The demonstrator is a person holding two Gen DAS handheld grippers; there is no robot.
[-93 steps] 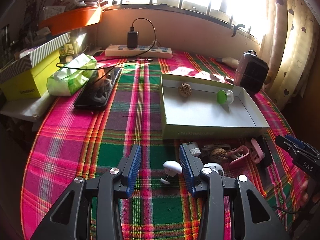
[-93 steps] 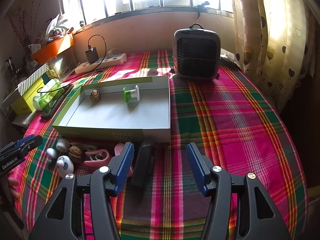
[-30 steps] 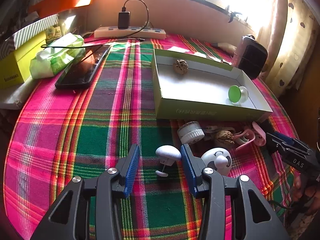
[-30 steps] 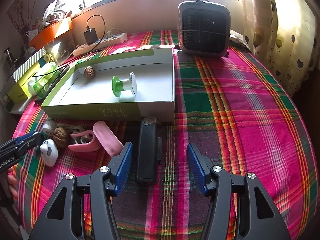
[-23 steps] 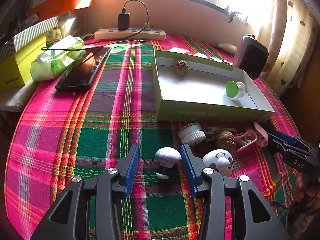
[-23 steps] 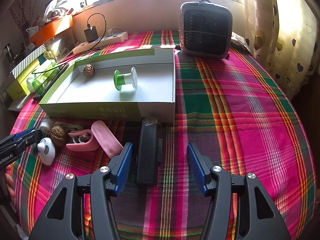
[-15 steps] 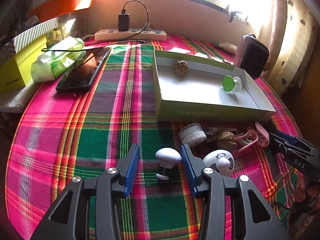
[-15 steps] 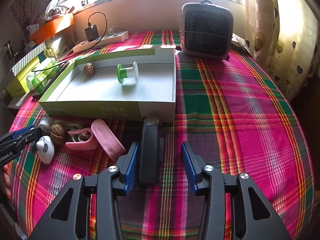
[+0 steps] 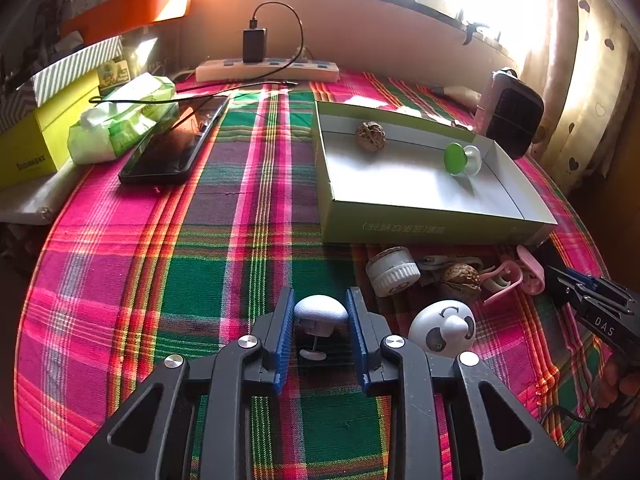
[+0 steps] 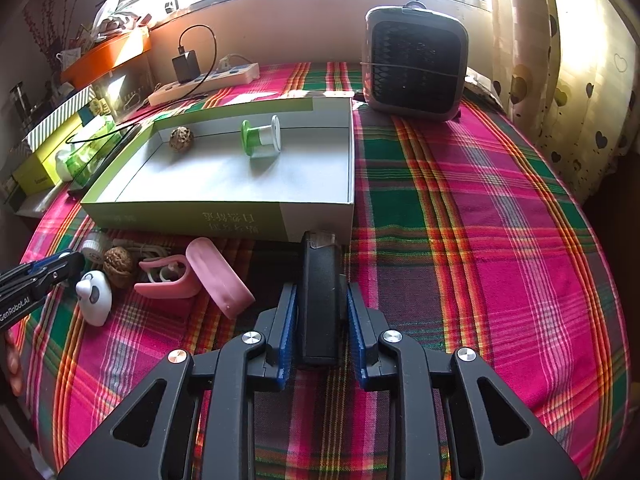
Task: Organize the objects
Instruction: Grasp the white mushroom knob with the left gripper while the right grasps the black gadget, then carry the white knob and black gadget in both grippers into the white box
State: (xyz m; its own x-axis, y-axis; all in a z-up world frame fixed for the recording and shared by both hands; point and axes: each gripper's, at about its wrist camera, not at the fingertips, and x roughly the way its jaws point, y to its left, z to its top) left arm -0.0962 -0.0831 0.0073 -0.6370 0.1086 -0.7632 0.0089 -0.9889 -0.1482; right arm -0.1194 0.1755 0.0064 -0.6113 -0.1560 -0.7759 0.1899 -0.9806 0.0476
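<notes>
**Both grippers closed in on items below the box**

Now the left gripper point(image 9: 320, 312) has just been closing, and its blue pads press on either side of the white mushroom-shaped hook point(image 9: 320, 314), whose domed cap sits between them with its thin stem and small foot pointing down toward the plaid tablecloth point(image 9: 160, 264). The right gripper point(image 10: 322, 312) has also just been closing; its jaws stand narrow around the black rectangular device point(image 10: 320, 280), which lies lengthwise between the pads with its far end touching the near wall of the green-and-white box point(image 10: 224, 216). Whether both pads press on it cannot be told; a thin gap shows at the left pad.

Inside the box lie a walnut point(image 10: 181, 139) near its far left corner and a green-and-white spool point(image 10: 260, 136) to the right of it. Outside the box, along its near wall, sits a cluster: a white ribbed cap point(image 9: 392, 270), a second walnut point(image 9: 460, 280), a pink clip point(image 10: 192, 276) and a white panda-faced piece point(image 9: 442, 328). Beyond the box's far right corner stands a small grey fan point(image 10: 414, 66). To the left of the box lie a black phone point(image 9: 176, 144) and a green tissue pack point(image 9: 120, 120), with a white power strip point(image 9: 268, 70) at the back wall.
</notes>
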